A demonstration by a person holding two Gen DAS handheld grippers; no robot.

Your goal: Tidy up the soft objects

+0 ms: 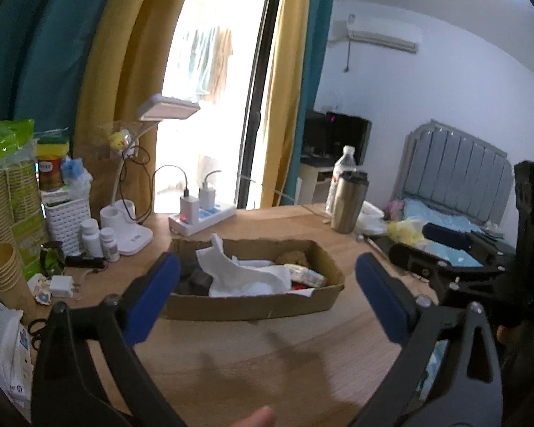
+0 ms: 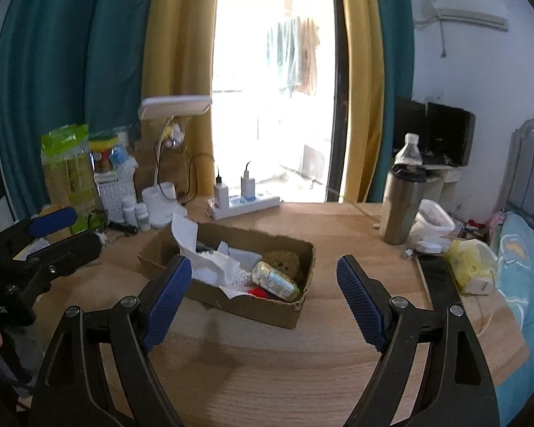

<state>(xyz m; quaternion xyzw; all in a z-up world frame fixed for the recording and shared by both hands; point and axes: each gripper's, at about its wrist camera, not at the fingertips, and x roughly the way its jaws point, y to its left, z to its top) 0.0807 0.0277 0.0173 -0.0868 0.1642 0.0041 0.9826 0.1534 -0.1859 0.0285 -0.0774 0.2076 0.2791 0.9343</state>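
Observation:
A shallow cardboard box (image 1: 252,307) (image 2: 267,307) sits in the middle of the wooden table. In it lie a crumpled white cloth (image 1: 245,274) (image 2: 213,267), a brown sponge (image 1: 292,258) (image 2: 284,261), a pale wrapped packet (image 1: 306,277) (image 2: 276,281) and something red (image 2: 258,291). My left gripper (image 1: 267,259) hangs open in front of the box, above the table, with nothing between its blue pads. My right gripper (image 2: 263,260) is also open and empty, just short of the box. Each shows in the other's view: the right gripper (image 1: 441,249), the left gripper (image 2: 62,236).
A desk lamp (image 2: 162,210), a power strip with chargers (image 2: 244,203), pill bottles (image 1: 96,238) and stacked paper cups (image 1: 3,270) crowd the back left. A steel tumbler (image 2: 400,206), a water bottle (image 2: 407,151) and a yellow bag (image 2: 470,263) stand at the right, beside a bed (image 2: 523,249).

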